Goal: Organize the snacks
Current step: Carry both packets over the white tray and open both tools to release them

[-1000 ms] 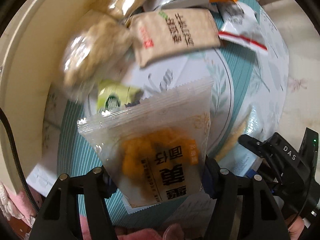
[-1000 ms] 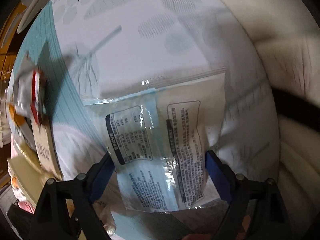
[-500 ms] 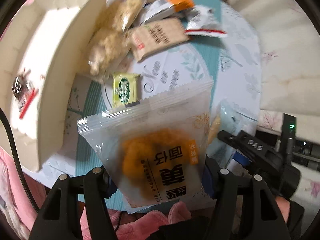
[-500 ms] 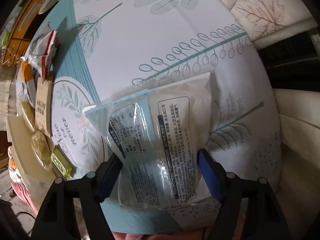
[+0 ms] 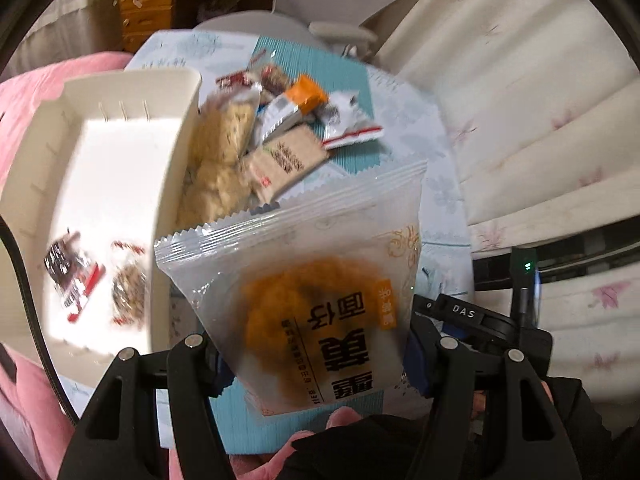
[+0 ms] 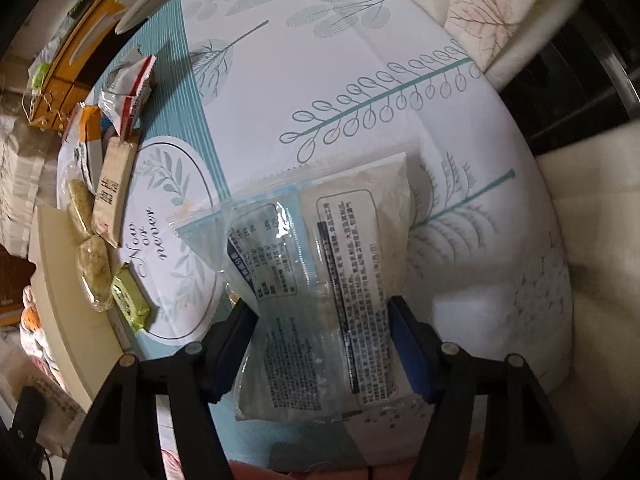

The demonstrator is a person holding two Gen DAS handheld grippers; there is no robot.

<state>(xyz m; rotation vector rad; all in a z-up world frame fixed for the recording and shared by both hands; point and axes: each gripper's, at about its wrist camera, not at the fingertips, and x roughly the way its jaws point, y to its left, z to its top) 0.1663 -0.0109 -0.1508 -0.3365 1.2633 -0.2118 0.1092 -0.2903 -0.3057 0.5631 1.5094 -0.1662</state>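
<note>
Left tool [image 5: 316, 356] is clamped on a clear packet of orange snack [image 5: 316, 304], both pads tight on its sides, packet lifted clear above the surface [image 5: 436, 184]. Beside it sits the cream box [image 5: 120, 168], with 2 small wrapped snacks [image 5: 100, 284] lying inside. Just past the box wall there's a loose heap: pale cracker packs [image 5: 216, 160], a tan sachet [image 5: 284, 160], an orange-and-white wrapper [image 5: 296, 104], all on the leaf-print cloth.

Over to the right tool [image 6: 320, 344]: jaws closing, and a blue-and-clear packet with printed labels [image 6: 320, 248] sits between them, blue pads pressed against both edges, above the surface. A green sachet [image 6: 130, 296] lies off to its left.
</note>
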